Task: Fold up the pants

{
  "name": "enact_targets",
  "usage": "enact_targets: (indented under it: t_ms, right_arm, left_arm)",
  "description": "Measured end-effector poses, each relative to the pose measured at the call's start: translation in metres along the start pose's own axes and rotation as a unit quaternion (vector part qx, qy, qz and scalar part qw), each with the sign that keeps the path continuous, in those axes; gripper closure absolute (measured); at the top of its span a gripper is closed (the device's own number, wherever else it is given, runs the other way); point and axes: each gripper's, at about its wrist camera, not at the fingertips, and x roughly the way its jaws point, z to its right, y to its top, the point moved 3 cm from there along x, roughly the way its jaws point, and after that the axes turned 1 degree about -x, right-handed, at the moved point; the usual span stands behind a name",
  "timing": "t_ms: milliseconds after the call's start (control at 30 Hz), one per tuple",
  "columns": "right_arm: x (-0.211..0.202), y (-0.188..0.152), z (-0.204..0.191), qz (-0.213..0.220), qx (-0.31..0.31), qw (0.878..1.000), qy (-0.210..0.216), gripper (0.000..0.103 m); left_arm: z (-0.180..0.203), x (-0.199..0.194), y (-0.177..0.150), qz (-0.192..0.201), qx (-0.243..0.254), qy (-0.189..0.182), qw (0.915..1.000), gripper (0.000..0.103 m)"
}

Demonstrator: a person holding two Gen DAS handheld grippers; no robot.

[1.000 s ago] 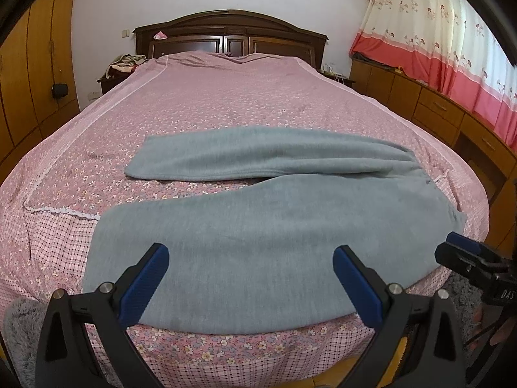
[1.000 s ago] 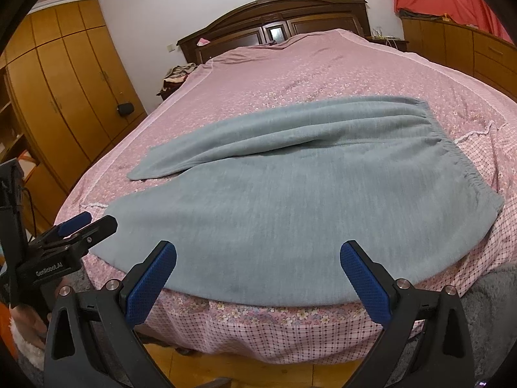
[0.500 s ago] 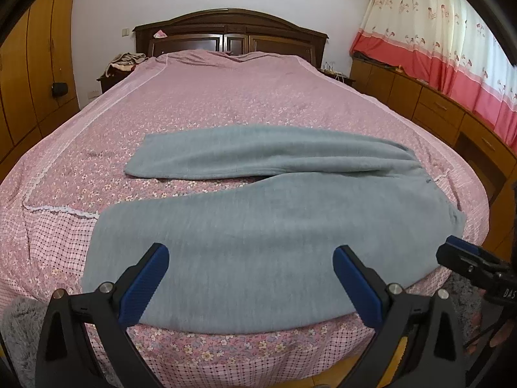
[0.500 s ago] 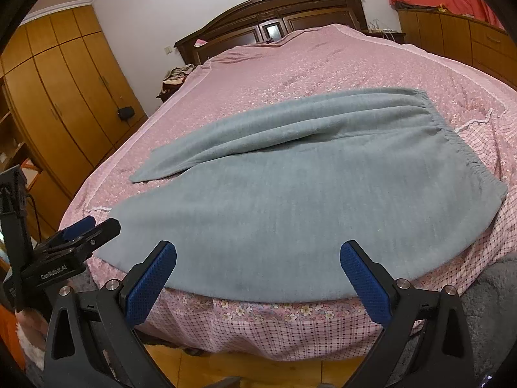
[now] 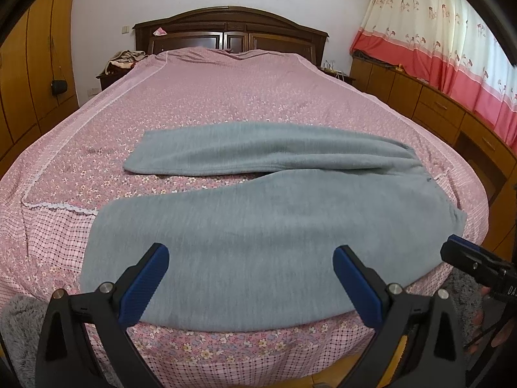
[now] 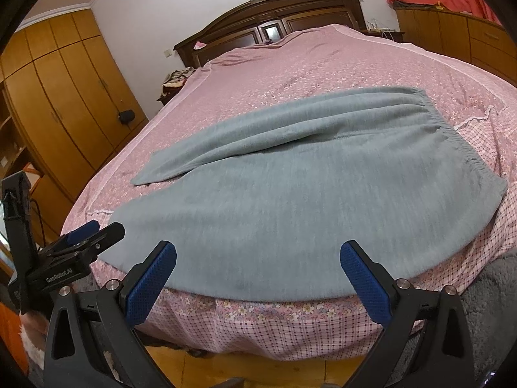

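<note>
Grey pants (image 5: 258,226) (image 6: 290,194) lie flat across the foot of a pink floral bed (image 5: 245,97). The waistband is at the right and both legs run left, the far leg angled away from the near one. My left gripper (image 5: 248,278) stands open just before the near leg's front edge, holding nothing. My right gripper (image 6: 258,274) is open too, in front of the same edge nearer the waist. In each view the other gripper shows at the side: the right one (image 5: 465,255) and the left one (image 6: 93,232).
A dark wooden headboard (image 5: 229,29) stands at the far end. Wooden wardrobes (image 6: 58,103) line the left wall, low cabinets (image 5: 436,110) and red-and-cream curtains the right. A heap of clothes (image 5: 124,59) sits by the headboard. Grey rug (image 6: 491,291) and wooden floor lie below the bed's foot.
Both grippers have drifted slightly back and shifted view; the pants sit a little lower in the left wrist frame. The pants themselves have not moved.
</note>
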Motion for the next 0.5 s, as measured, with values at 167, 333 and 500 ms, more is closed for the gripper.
enact_targets:
  t_ms: [167, 333, 500]
  right_arm:
    - [0.001, 0.002, 0.000, 0.000, -0.003, 1.000, 0.001, 0.000]
    - [0.001, 0.002, 0.000, -0.002, -0.007, 1.000, 0.001, 0.000]
    - [0.002, 0.014, -0.003, -0.010, -0.042, 0.999, -0.003, 0.000]
  left_arm:
    - [-0.001, 0.001, -0.001, 0.000, 0.002, 0.004, 1.0000, 0.000]
    - [0.000, 0.001, 0.000, 0.002, 0.001, 0.001, 1.0000, 0.000]
    - [0.001, 0.004, 0.001, 0.001, 0.010, 0.003, 0.9999, 0.000]
